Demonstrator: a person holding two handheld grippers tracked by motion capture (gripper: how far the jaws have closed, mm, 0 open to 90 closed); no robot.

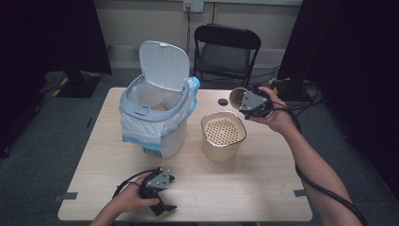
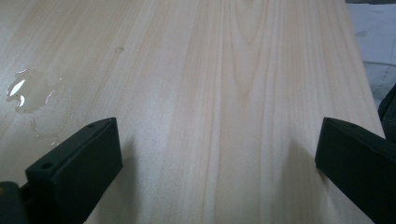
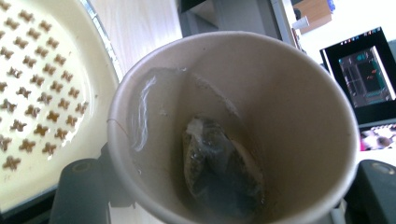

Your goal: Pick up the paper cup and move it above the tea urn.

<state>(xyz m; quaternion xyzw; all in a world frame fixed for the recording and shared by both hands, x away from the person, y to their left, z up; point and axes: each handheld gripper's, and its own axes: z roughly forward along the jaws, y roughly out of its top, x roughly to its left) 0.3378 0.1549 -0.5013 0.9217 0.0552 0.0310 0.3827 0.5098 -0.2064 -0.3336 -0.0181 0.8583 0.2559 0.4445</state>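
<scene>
My right gripper (image 1: 242, 100) is shut on a paper cup (image 1: 236, 95), held on its side in the air just behind a cream container with a perforated strainer top (image 1: 224, 141). In the right gripper view, the cup (image 3: 280, 93) is tipped with its mouth toward the camera. A wet tea bag (image 3: 219, 163) clings to its inner wall, and a black jaw presses on each side of my right gripper (image 3: 229, 186). The strainer (image 3: 46, 93) lies at the left. My left gripper (image 1: 168, 193) rests open on the table near the front edge, with bare wood between its jaws (image 2: 210, 163).
A white pedal bin (image 1: 155, 117) with its lid raised and a liner bag stands at the table's back left. A small black cap (image 1: 223, 101) lies behind the container. A water puddle (image 2: 28, 88) sits near the left gripper. A black folding chair (image 1: 226, 52) stands beyond the table.
</scene>
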